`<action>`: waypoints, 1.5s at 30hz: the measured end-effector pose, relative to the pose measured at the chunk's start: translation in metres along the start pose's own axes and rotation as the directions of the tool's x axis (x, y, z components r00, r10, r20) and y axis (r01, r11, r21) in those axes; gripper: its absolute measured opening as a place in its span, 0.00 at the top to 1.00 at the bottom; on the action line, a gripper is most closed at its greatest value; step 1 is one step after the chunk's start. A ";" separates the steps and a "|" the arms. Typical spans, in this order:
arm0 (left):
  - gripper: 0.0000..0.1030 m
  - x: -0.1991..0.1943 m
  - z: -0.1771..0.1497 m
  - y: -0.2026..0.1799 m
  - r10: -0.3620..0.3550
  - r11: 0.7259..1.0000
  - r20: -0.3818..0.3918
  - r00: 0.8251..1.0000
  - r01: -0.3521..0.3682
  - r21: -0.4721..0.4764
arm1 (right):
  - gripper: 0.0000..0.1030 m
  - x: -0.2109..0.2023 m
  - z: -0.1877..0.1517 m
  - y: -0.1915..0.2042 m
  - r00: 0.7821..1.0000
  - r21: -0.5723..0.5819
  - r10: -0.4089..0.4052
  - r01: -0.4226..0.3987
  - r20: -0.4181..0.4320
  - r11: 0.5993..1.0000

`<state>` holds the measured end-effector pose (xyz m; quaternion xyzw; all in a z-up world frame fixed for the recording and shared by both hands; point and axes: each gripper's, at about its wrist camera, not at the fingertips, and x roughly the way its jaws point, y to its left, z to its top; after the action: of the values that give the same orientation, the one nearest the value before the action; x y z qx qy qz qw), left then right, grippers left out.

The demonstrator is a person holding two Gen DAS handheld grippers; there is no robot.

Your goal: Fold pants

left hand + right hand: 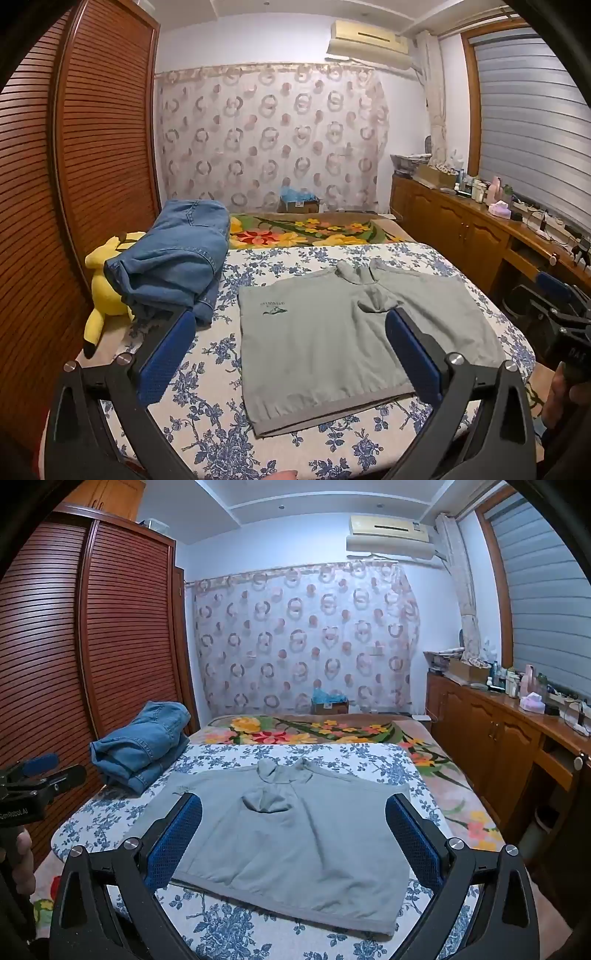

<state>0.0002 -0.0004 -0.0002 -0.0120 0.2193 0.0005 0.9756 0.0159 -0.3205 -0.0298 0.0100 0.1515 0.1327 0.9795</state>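
Grey pants (pixel 325 339) (pixel 295 842) lie spread flat on the blue-flowered bed sheet (pixel 207 413) (pixel 229 923), with a banded hem toward me and a small dark logo near their left side. My left gripper (pixel 291 317) hovers open over the near edge of the bed, its blue pads wide apart with nothing between them. To its right, my right gripper (pixel 293 799) is also open and empty above the pants. Each gripper shows at the edge of the other's view, held by a hand.
A pile of folded blue jeans (pixel 173 258) (pixel 144 746) sits at the bed's far left, next to a yellow plush toy (pixel 105 291). A flowered blanket (pixel 303 229) covers the far end. A slatted wardrobe (pixel 92 166) stands left, a wooden cabinet (pixel 461 229) right.
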 end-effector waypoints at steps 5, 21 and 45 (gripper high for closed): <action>0.00 0.001 0.000 0.000 0.003 1.000 -0.013 1.000 -0.003 -0.003 | 0.03 -0.004 -0.001 0.000 1.000 0.000 0.000 0.000 0.020 1.000; 0.00 0.008 -0.008 -0.003 0.006 1.000 -0.012 1.000 -0.006 0.004 | 0.03 -0.002 0.000 0.000 1.000 0.004 0.000 0.000 0.008 1.000; 0.00 -0.003 -0.002 -0.007 0.001 1.000 -0.001 1.000 -0.001 0.010 | 0.03 -0.001 -0.001 0.000 1.000 -0.002 -0.004 0.004 0.012 1.000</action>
<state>-0.0031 -0.0074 -0.0008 -0.0071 0.2197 -0.0002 0.9755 0.0147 -0.3204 -0.0301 0.0095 0.1455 0.1307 0.9806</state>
